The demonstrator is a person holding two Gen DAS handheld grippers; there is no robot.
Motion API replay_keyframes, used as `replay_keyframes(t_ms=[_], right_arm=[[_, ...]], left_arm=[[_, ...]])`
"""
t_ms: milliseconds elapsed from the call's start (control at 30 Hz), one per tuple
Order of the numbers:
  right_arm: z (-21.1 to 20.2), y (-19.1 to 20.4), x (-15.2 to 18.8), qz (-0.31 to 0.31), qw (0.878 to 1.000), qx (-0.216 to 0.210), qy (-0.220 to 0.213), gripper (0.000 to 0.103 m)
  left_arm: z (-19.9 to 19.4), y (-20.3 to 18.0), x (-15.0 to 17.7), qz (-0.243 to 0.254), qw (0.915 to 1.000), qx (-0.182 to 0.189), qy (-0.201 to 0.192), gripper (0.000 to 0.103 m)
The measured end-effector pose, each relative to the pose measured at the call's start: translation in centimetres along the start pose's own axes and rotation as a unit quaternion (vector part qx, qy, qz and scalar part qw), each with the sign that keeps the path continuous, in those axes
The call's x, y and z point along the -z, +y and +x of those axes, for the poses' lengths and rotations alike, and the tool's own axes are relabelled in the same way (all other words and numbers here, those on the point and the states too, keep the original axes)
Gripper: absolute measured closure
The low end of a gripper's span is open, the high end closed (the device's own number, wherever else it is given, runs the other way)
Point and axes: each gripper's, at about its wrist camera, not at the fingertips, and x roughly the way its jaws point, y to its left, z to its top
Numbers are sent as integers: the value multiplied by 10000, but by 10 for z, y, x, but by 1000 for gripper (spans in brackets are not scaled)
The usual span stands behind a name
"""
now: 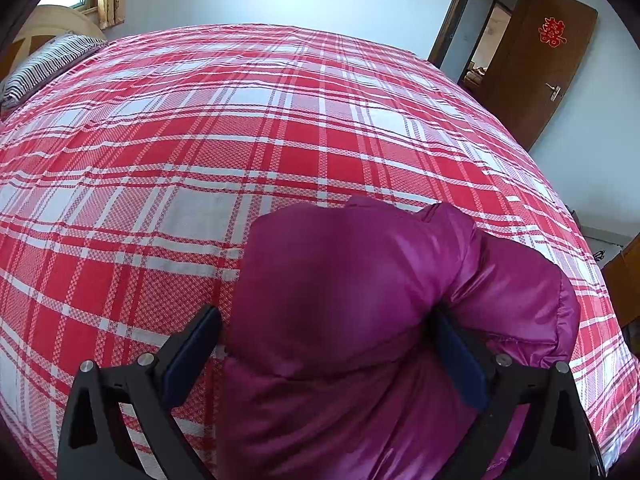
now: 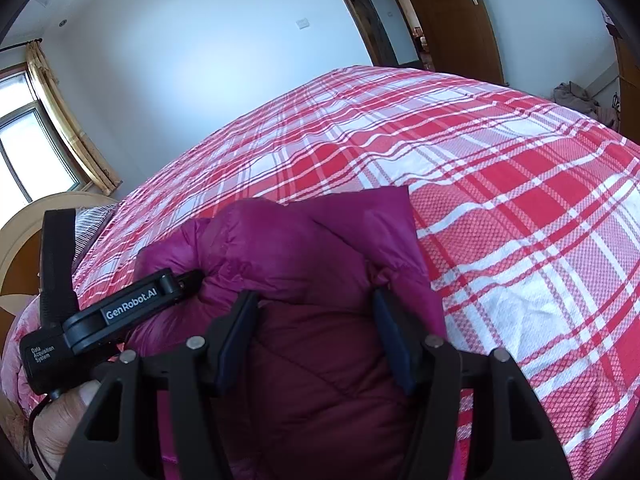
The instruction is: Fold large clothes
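Observation:
A magenta puffer jacket point(image 1: 344, 280) lies bunched on the red and white plaid bed point(image 1: 200, 140). My left gripper point(image 1: 326, 320) has its jaws wide apart around a thick bulge of the jacket; the right finger presses into the fabric. In the right wrist view the jacket point(image 2: 312, 248) fills the gap of my right gripper point(image 2: 316, 300), whose jaws squeeze a thick fold of it. The left gripper's body point(image 2: 120, 312) shows there at the jacket's left side, with a hand below it.
A striped pillow point(image 1: 44, 64) and a wooden headboard point(image 1: 56, 20) are at the bed's left end. An open wooden door point(image 1: 536, 60) stands beyond the far right corner. Clothes point(image 2: 576, 100) are piled past the bed on the right. A curtained window point(image 2: 24, 140) is on the left.

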Motion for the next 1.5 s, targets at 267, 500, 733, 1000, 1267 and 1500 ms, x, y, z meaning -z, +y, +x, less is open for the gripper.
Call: replay_keyframes(t_ms=[267, 500, 733, 1000, 1267, 1500], right_arm=[[1, 0, 0, 4, 10000, -13, 0, 41], [3, -3, 1, 15, 10000, -56, 36, 40], [-1, -7, 1, 129, 9996, -240, -34, 40], [-42, -34, 10, 442, 9958, -299, -746, 36], [-16, -56, 2, 571, 9968, -508, 221, 38], [-9, -60, 2, 567, 9904, -1098, 627, 65]], left_arm=[[0, 1, -1, -41, 9999, 78, 68, 1], [-41, 31, 16, -213, 9973, 692, 127, 1], [-61, 57, 63, -161, 9919, 1258, 0, 1], [-58, 51, 66, 161, 9909, 1295, -318, 1], [-57, 55, 67, 301, 9858, 1626, -300, 1], [-70, 31, 77, 905, 9754, 1974, -377, 37]])
